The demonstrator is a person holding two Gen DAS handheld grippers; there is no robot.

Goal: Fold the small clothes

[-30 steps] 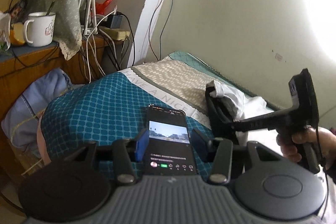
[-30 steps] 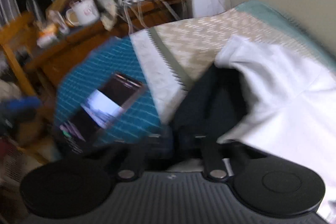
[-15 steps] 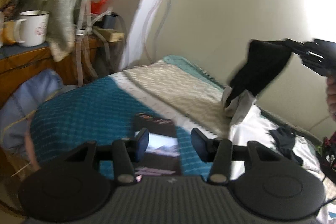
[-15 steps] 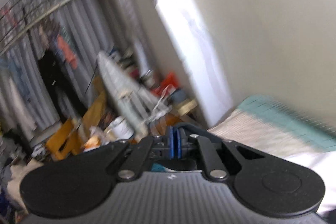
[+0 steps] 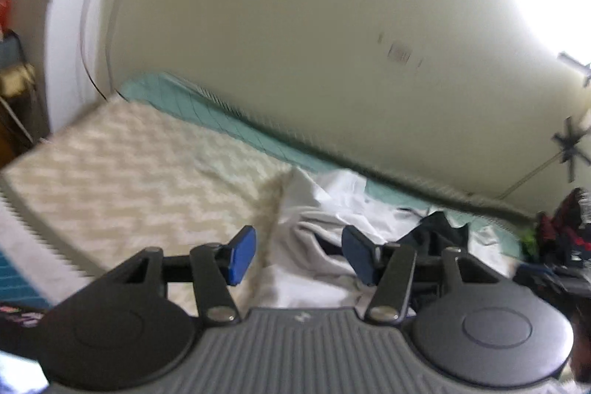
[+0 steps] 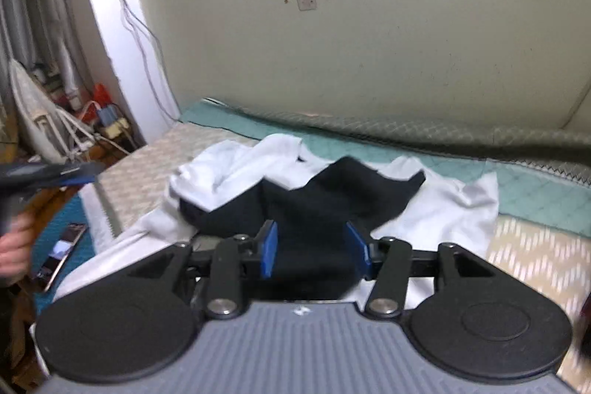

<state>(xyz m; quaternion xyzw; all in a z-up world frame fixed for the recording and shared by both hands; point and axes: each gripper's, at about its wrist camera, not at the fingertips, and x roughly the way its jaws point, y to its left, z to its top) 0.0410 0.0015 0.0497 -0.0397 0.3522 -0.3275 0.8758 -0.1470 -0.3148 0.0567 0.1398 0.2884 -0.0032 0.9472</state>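
A second ago the right gripper (image 6: 316,252) was clamped tight on the black garment (image 6: 332,198), carrying it up past the wall; its jaws have just been opening and now stand about half apart with nothing pinched, the dark cloth lying loose on the bed just ahead of and below its blue pads. The left gripper (image 5: 297,255) has swung away from the phone (image 6: 61,255) it hovered over; its jaws have opened a little further and hold nothing, pointing over a crumpled white garment (image 5: 317,209) just ahead. The black piece is soft, matte and bunched in a rough heap, resting on the smoother, creased white cloth. Under both lies a beige zigzag-patterned cover (image 5: 129,172), with a quilted teal bedspread (image 6: 535,194) along the plain wall beyond. In the right wrist view, far left, a hand (image 6: 14,246) grips the left tool's handle.
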